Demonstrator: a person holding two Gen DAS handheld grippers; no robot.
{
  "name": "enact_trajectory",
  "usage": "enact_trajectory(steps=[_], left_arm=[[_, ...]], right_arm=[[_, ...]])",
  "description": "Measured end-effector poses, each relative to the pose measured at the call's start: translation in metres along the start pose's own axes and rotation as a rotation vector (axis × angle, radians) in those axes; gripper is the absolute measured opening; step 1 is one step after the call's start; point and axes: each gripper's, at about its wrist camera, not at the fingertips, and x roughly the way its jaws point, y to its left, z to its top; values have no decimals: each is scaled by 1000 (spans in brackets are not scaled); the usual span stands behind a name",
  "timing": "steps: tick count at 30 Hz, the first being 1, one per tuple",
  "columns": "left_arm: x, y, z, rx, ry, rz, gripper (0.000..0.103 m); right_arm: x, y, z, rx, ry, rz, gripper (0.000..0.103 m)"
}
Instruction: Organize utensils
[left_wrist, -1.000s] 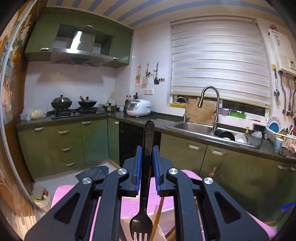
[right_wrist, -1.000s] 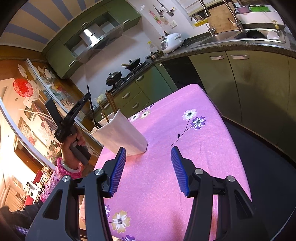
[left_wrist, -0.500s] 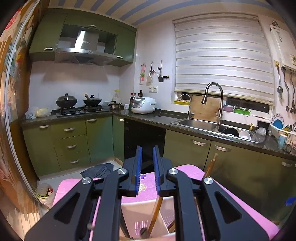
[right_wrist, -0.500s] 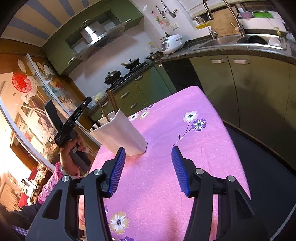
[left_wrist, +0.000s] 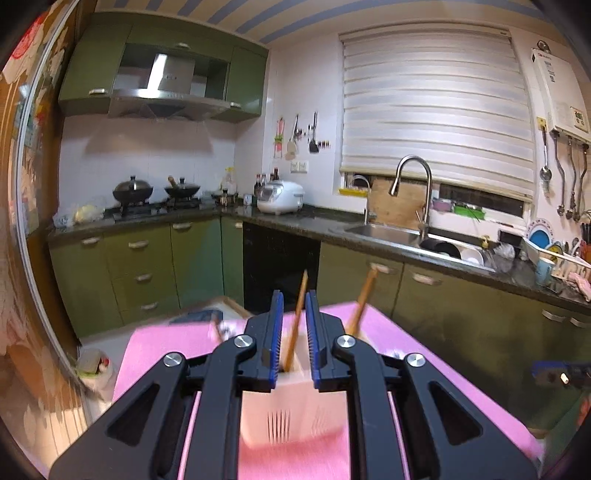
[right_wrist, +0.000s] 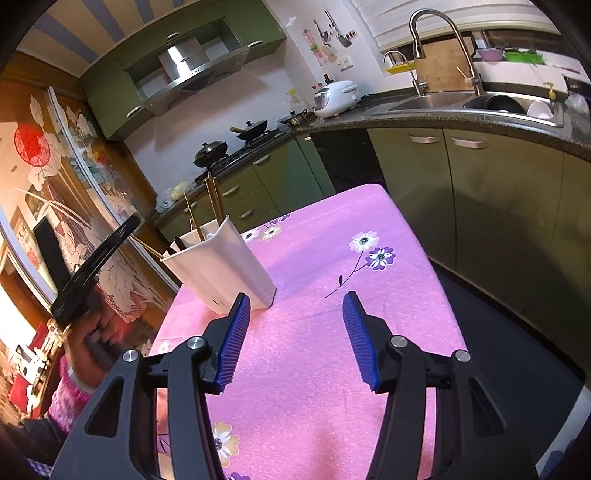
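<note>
A white utensil holder (right_wrist: 221, 266) stands on the pink flowered tablecloth (right_wrist: 332, 332). It holds wooden chopsticks (right_wrist: 212, 201) and a dark utensil (right_wrist: 177, 245). In the left wrist view the holder (left_wrist: 291, 410) sits right below and in front of my left gripper (left_wrist: 293, 332), with chopsticks (left_wrist: 297, 321) sticking up behind the narrow gap between the jaws. The left gripper holds nothing. My right gripper (right_wrist: 295, 332) is open and empty above the cloth, to the right of the holder.
Green kitchen cabinets (right_wrist: 461, 192) and a dark counter with a sink (left_wrist: 388, 230) run beyond the table's far edge. A stove with pans (left_wrist: 155, 192) and a rice cooker (left_wrist: 280, 197) stand at the back. The left gripper shows in the right wrist view (right_wrist: 96, 266).
The black fork held in my left gripper a second ago is gone from the jaws. The left gripper has pulled back and down from the holder. The right gripper has barely moved.
</note>
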Motion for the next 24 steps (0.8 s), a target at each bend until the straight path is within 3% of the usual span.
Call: enact_trajectory(steps=[4, 8, 11, 15, 21, 24], left_arm=[[-36, 4, -27, -10, 64, 10, 26], [-68, 11, -52, -23, 78, 49, 31], [-90, 16, -69, -76, 99, 34, 33], [-112, 20, -77, -116, 78, 39, 39], [-132, 13, -81, -83, 58, 60, 55], [-135, 11, -86, -81, 64, 62, 58]], right_arm=[[-1, 8, -3, -28, -6, -30, 52], [2, 21, -7, -61, -14, -86, 52], [7, 38, -14, -110, -21, -147, 54], [14, 65, -25, -171, -29, -212, 54], [20, 102, -42, -246, -66, -283, 59], [26, 117, -50, -278, -72, -300, 63]])
